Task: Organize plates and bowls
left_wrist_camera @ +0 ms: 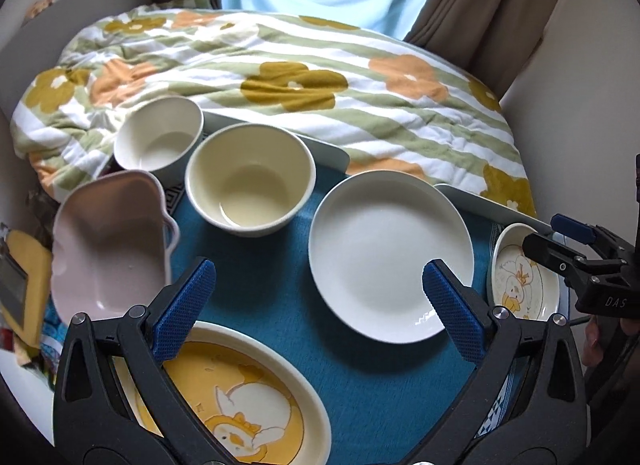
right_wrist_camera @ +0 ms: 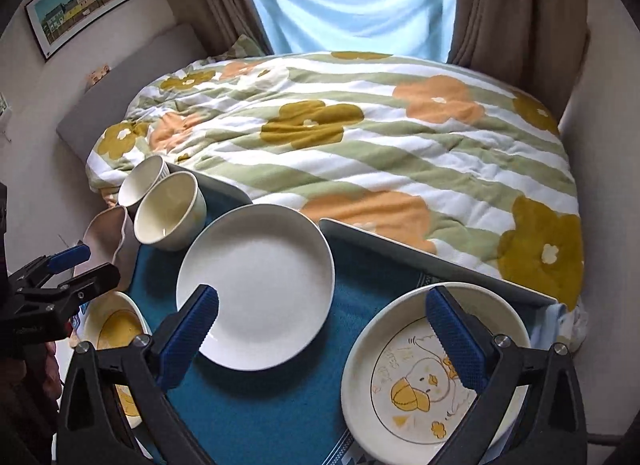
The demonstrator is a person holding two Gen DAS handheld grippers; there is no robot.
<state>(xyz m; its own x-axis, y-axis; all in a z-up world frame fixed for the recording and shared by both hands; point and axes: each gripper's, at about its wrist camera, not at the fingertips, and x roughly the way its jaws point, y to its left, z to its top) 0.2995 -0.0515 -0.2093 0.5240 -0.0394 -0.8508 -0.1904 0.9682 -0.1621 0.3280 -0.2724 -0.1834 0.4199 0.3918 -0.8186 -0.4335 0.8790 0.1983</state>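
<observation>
your left tool [left_wrist_camera: 320, 293] and right tool [right_wrist_camera: 322, 321] both hang spread apart, gripping nothing. white plate [left_wrist_camera: 390, 255] lies between them on the blue mat [left_wrist_camera: 256, 289]; bowls [left_wrist_camera: 250, 179] sit clustered far left, likely ready for stacking.

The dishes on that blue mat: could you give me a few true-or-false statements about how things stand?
1. Both the left gripper and the right gripper are open and hold nothing. True.
2. The plain white plate has a bowl stacked in it. False: it is empty.
3. The cream bowl and the white bowl stand side by side at the far edge of the blue mat. True.
4. The pink dish is round. False: its outline is irregular and wavy.
5. Only one plate carries a duck drawing. False: the yellow duck plate and the white duck plate both do.
</observation>
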